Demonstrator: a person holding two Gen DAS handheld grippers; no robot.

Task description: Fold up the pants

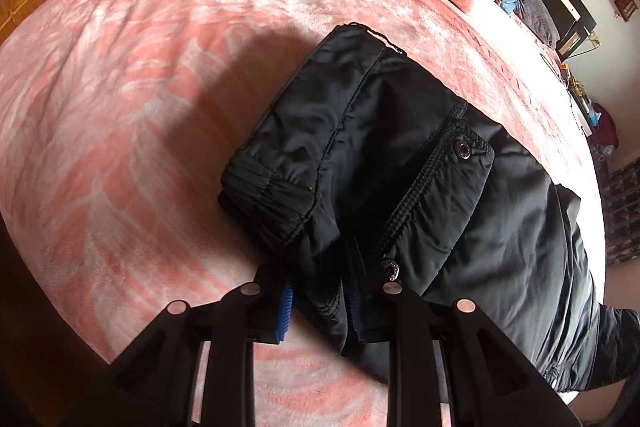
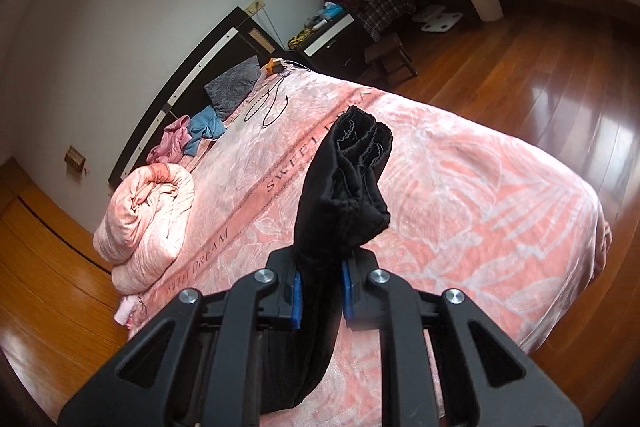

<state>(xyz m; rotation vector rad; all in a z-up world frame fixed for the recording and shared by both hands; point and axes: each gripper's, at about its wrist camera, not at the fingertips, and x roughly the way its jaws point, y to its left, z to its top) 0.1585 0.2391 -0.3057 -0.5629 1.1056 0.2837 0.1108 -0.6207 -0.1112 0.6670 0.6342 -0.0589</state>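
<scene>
The black pants (image 1: 400,163) lie folded over on the pink bed cover (image 1: 140,87), with an elastic cuff at the left and a snap-button pocket in the middle. My left gripper (image 1: 320,303) is shut on the near edge of the pants, just above the bed. In the right wrist view my right gripper (image 2: 320,291) is shut on a bunched black part of the pants (image 2: 344,179), which stands up past the fingers above the bed cover (image 2: 460,207).
A rolled pink duvet (image 2: 148,215) lies at the left of the bed. A grey pillow (image 2: 232,85), pink and blue clothes (image 2: 188,137) and a black cable (image 2: 266,105) lie near the headboard. A nightstand (image 2: 332,43) and wooden floor (image 2: 540,75) lie beyond.
</scene>
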